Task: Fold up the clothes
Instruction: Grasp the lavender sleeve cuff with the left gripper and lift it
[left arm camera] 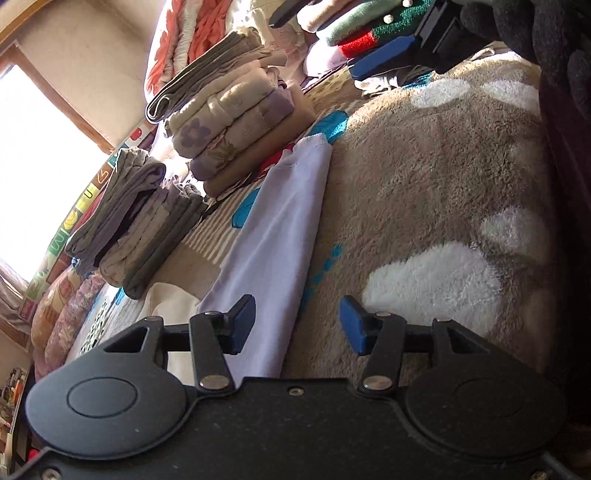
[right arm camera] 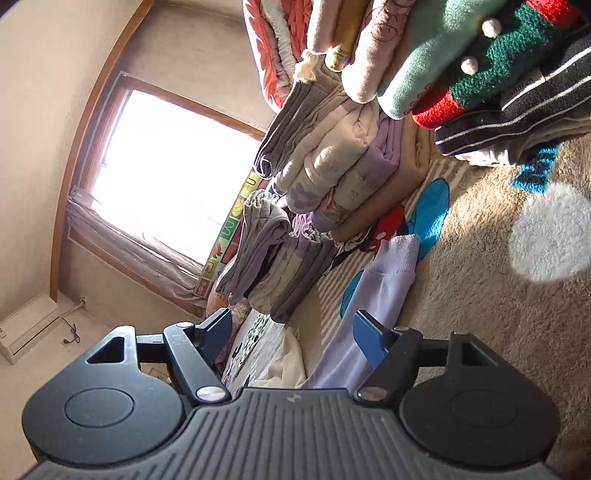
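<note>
A lilac garment (left arm camera: 280, 236) lies stretched out along a fluffy beige blanket (left arm camera: 424, 177), its ribbed hem at the far end. My left gripper (left arm camera: 297, 317) is open just over the garment's near end, with the cloth edge running between its blue pads. In the right wrist view the same lilac garment (right arm camera: 373, 295) shows a ribbed cuff. My right gripper (right arm camera: 291, 328) is open above it with nothing between its pads. The right gripper's blue pad (left arm camera: 384, 55) also shows at the top of the left wrist view, held by a dark gloved hand (left arm camera: 535, 33).
A stack of folded cream and purple clothes (left arm camera: 236, 118) and a grey folded stack (left arm camera: 140, 229) stand left of the garment. Colourful folded knits (right arm camera: 461, 66) are piled at the far end. A cream cloth (left arm camera: 173, 306) lies nearby. A bright window (right arm camera: 166, 173) fills the wall.
</note>
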